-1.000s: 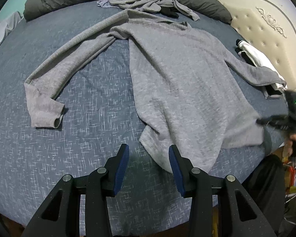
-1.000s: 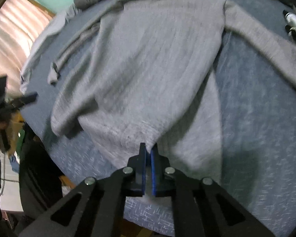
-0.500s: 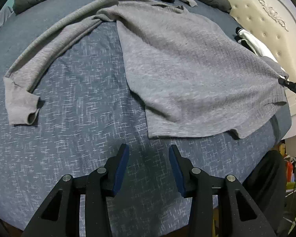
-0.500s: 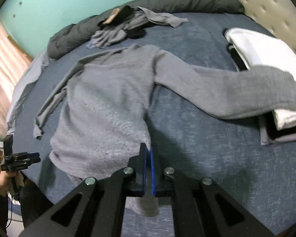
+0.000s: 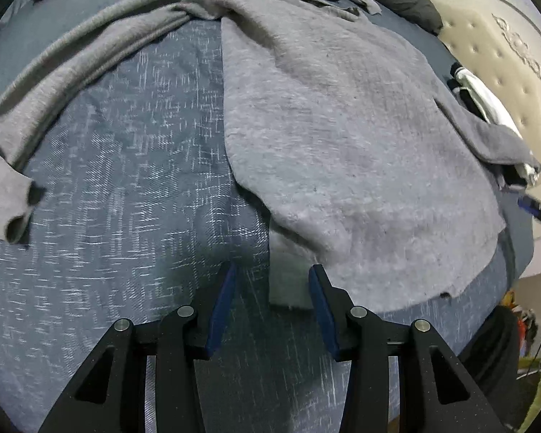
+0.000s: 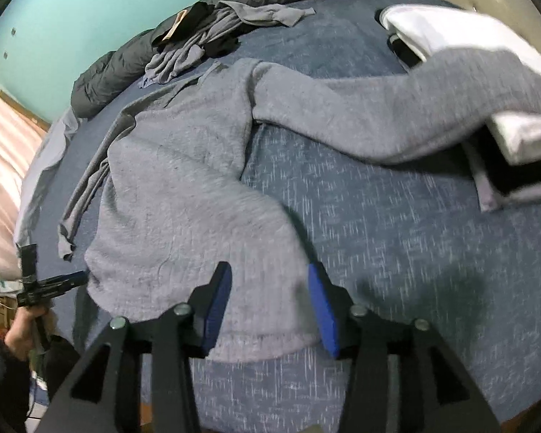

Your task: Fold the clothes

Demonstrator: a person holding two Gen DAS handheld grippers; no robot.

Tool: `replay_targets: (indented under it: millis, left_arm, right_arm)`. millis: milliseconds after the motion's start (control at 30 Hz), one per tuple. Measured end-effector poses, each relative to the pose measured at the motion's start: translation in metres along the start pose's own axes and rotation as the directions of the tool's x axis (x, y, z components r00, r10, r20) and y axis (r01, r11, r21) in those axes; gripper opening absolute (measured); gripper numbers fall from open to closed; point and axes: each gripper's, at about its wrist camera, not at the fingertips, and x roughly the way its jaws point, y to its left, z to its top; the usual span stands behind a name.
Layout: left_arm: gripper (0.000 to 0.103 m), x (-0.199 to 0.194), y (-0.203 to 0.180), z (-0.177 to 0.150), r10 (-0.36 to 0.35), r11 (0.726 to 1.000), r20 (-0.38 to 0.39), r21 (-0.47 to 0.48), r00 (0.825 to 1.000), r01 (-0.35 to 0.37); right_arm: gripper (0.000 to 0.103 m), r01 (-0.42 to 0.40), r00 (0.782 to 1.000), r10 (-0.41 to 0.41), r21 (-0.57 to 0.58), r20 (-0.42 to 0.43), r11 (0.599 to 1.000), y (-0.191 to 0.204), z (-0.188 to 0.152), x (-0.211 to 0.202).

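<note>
On the blue bedspread (image 5: 133, 187) a grey sweater (image 5: 342, 137) lies spread out flat, its left sleeve stretched far out and its right sleeve draped over a folded pile of clothes (image 6: 461, 36) by the headboard. The left gripper (image 5: 272, 299) hovers at the hem's left corner, jaws parted with a flap of hem between them, pads not pressing. The right gripper (image 6: 268, 306) has just been opening; its jaws stand apart over the hem's right corner, gripping nothing.
</note>
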Motion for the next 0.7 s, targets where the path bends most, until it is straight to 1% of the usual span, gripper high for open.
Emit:
replay_targets:
  millis: [67, 100, 133, 200, 233, 300, 400, 500, 600, 700]
  left_arm:
    - [0.045, 0.005, -0.001, -0.001, -0.021, 1.0, -0.008, 0.002, 1.0, 0.021]
    - [0.04, 0.008, -0.001, -0.002, -0.032, 0.999, -0.012, 0.004, 0.999, 0.032]
    - [0.026, 0.009, -0.003, -0.003, -0.046, 0.999, -0.017, 0.011, 0.999, 0.046]
    - [0.016, 0.011, -0.007, -0.005, -0.055, 0.998, -0.022, 0.026, 0.998, 0.055]
    - [0.009, 0.011, -0.01, -0.006, -0.05, 0.998, -0.022, 0.039, 0.999, 0.051]
    - [0.007, 0.007, -0.014, -0.006, -0.047, 0.997, -0.014, 0.062, 0.999, 0.048]
    - [0.006, -0.011, -0.015, -0.006, -0.057, 0.995, 0.026, 0.083, 0.998, 0.054]
    - [0.006, -0.038, -0.011, -0.009, -0.084, 0.992, 0.073, 0.105, 0.994, 0.076]
    - [0.006, -0.071, -0.008, -0.018, -0.118, 0.987, 0.112, 0.126, 0.987, 0.103]
    - [0.006, -0.097, -0.003, -0.028, -0.143, 0.984, 0.141, 0.123, 0.98, 0.125]
  right_arm:
    - [0.046, -0.015, 0.999, 0.016, 0.01, -0.028, 1.0, -0.005, -0.007, 0.002]
    - [0.047, -0.021, 0.999, 0.022, 0.014, -0.042, 1.0, -0.007, -0.011, 0.004]
    - [0.048, -0.013, 0.998, 0.013, 0.007, -0.057, 1.0, -0.007, -0.015, 0.006]
    - [0.053, 0.001, 0.997, -0.001, -0.001, -0.083, 1.0, -0.009, -0.023, 0.01]
    - [0.053, 0.007, 0.996, -0.007, -0.002, -0.093, 1.0, -0.01, -0.026, 0.013]
    - [0.054, 0.025, 0.994, -0.024, 0.008, -0.109, 1.0, -0.014, -0.033, 0.017]
    - [0.054, 0.051, 0.991, -0.049, 0.014, -0.125, 0.999, -0.019, -0.038, 0.021]
    - [0.054, 0.064, 0.99, -0.061, 0.019, -0.128, 0.998, -0.021, -0.04, 0.021]
    - [0.054, 0.057, 0.992, -0.053, 0.026, -0.119, 0.998, -0.022, -0.041, 0.017]
    - [0.055, 0.063, 0.992, -0.061, 0.018, -0.114, 0.998, -0.019, -0.04, 0.014]
